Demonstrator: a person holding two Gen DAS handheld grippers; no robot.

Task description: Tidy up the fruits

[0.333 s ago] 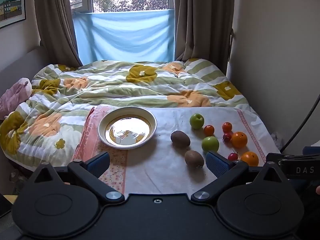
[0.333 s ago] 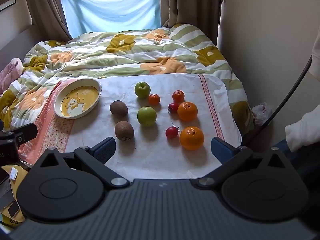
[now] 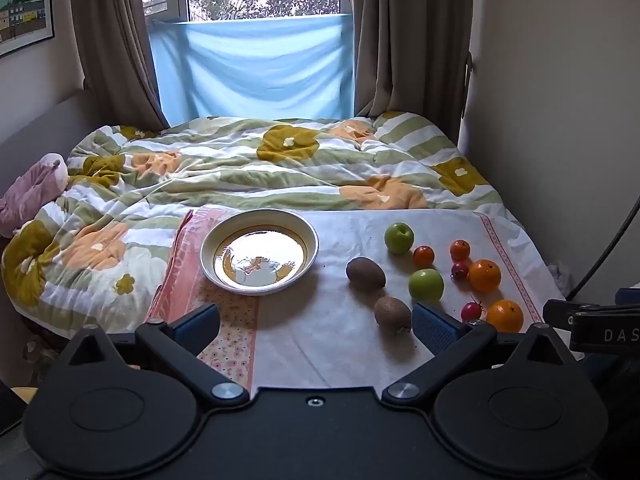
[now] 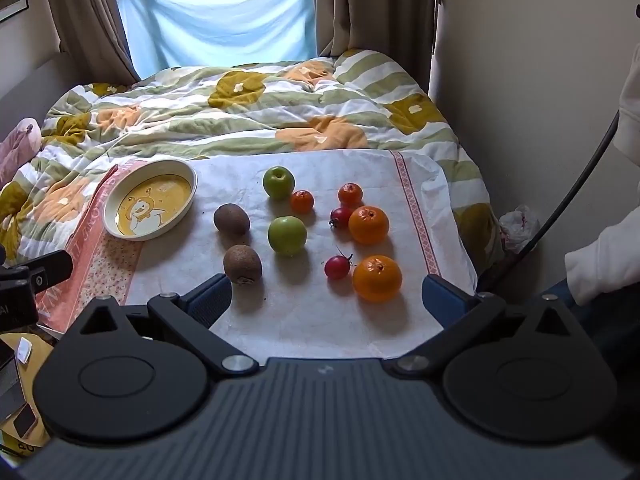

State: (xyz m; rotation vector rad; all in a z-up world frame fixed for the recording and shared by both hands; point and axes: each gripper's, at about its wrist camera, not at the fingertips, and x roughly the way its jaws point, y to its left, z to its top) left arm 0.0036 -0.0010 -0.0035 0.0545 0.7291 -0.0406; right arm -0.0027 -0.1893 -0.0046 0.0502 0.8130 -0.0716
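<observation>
Our left gripper [image 3: 316, 322] and right gripper [image 4: 326, 296] both gape wide, holding nothing. Ahead of our right fingers lie the fruits [image 4: 287, 235]; the bowl [image 3: 259, 251] sits beyond our left ones.

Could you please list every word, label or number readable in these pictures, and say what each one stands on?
"DAS": white letters on the black right gripper, cut off at the picture's edge.
Lettering on the cloth's pink border: too distorted to read.
Marks on the yellow thing: unreadable.
</observation>
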